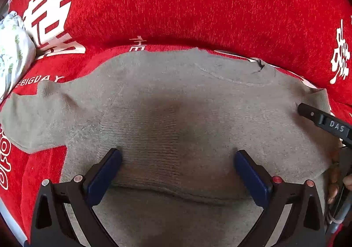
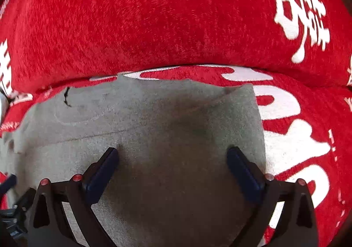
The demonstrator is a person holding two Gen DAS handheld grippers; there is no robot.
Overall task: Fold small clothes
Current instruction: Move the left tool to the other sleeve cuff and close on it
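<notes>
Sweater flat, both tongs wide open

Sweater, grey knit, lies spread on the red sofa seat, collar toward the backrest, its long axis running left to right. Left tongs hover over the middle, right tongs over its right edge; both gape wide, holding nothing. The left sleeve lies nearer the left tongs.

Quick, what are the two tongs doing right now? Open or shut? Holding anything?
Left tongs: open, holding nothing, over the grey sweater.
Right tongs: open, holding nothing, over the same sweater.
</notes>
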